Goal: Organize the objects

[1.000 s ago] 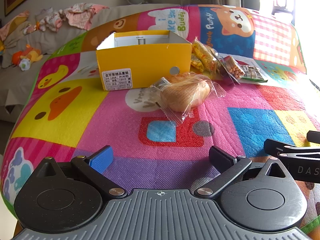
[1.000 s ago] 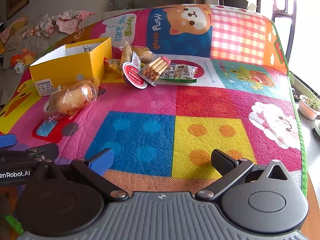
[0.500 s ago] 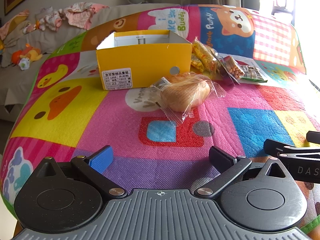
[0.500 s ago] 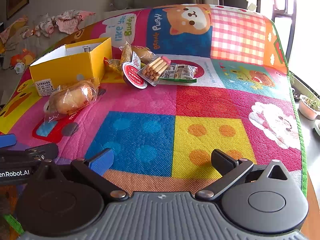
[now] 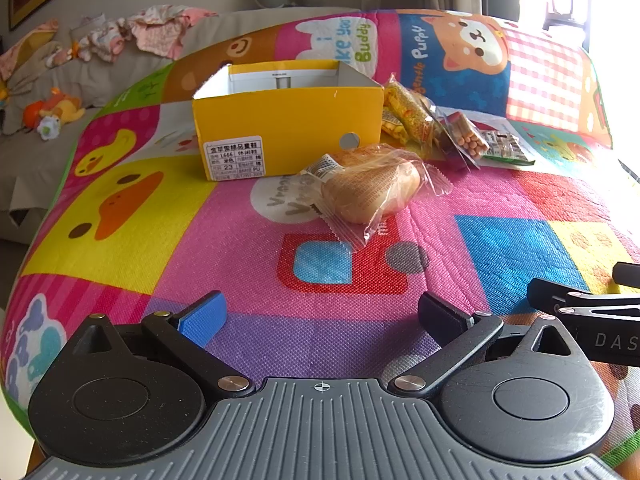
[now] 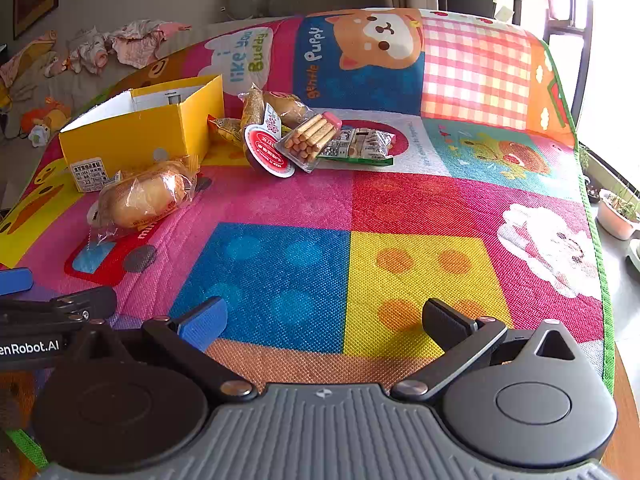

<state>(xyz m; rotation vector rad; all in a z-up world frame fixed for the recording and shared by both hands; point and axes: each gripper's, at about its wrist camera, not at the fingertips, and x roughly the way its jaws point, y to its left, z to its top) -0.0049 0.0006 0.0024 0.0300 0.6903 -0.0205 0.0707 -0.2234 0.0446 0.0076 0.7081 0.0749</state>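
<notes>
An open yellow box stands on a colourful play mat. A wrapped bread roll lies just in front of the box. Right of the box is a heap of snack packets: a biscuit-stick pack, a red round-lidded cup, a second bun, yellow noodle packets and a green-edged packet. My left gripper is open and empty, low over the mat's near edge. My right gripper is open and empty, to its right.
A grey sofa with clothes and soft toys lies behind the mat at left. A window and potted plants are at the right. The mat's green edge runs along the right side.
</notes>
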